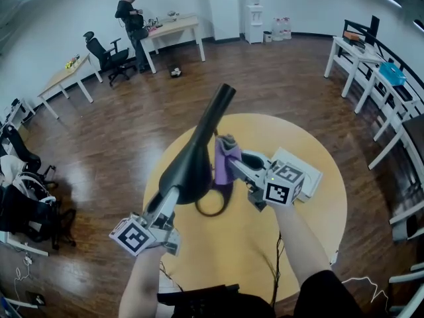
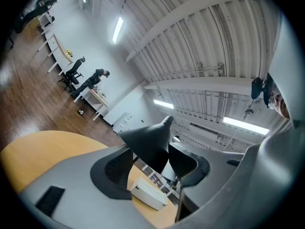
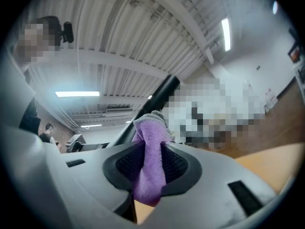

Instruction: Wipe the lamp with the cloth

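A black lamp (image 1: pixel 192 164) with a cone shade and a long thin neck rises over the round yellow table (image 1: pixel 305 230), with a ring-shaped part (image 1: pixel 211 207) below it. My left gripper (image 1: pixel 171 201) reaches up to the wide end of the shade. In the left gripper view the shade (image 2: pixel 150 140) sits between the jaws, with a gap showing beside the left pad. My right gripper (image 1: pixel 233 163) is shut on a purple cloth (image 1: pixel 224 161) and holds it against the lamp's side. In the right gripper view the cloth (image 3: pixel 150 151) hangs between the pads in front of the lamp's neck (image 3: pixel 159 94).
A white box (image 1: pixel 306 174) lies on the table behind my right gripper. A dark cable (image 1: pixel 277 270) runs off the table's near edge. Around the table is wooden floor, with desks and chairs along the walls and a person (image 1: pixel 132 15) at a far desk.
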{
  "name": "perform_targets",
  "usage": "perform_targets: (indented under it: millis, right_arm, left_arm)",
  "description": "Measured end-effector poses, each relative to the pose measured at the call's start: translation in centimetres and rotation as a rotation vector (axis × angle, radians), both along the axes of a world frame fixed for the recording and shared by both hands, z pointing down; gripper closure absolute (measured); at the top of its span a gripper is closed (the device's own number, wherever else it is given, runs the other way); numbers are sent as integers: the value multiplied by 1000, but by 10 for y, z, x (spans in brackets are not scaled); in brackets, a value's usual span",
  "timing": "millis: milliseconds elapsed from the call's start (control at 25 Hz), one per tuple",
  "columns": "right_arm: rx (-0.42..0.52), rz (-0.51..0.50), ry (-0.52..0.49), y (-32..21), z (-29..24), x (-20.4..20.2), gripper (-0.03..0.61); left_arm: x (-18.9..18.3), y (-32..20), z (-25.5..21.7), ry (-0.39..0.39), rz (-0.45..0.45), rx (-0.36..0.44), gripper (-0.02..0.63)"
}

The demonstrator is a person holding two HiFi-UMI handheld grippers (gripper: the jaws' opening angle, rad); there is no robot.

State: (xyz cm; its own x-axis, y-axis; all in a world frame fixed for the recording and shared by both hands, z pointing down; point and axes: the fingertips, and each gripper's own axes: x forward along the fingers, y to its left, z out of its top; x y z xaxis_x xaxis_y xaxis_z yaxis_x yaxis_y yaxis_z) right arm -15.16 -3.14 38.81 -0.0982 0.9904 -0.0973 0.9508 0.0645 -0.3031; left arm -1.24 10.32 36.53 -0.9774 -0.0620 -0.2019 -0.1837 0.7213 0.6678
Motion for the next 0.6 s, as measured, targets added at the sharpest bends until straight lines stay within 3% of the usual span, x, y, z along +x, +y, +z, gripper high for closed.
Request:
perform_targets:
  millis: [120, 280, 440, 600]
  right_arm:
    - [-77, 183, -118, -5, -54, -30, 486]
    - [-66, 365, -121, -5, -77, -69, 486]
    - [-97, 357, -13, 2, -59, -79, 486]
    - [-24, 306, 1, 20, -20, -71, 486]
  left_arm:
    - [-1, -2, 0, 14, 2, -24, 380]
    - [-2, -7, 5, 20, 16, -9, 380]
    - [-3, -11, 8, 15, 33, 5, 380]
    - [0, -11, 7, 8, 24, -15, 380]
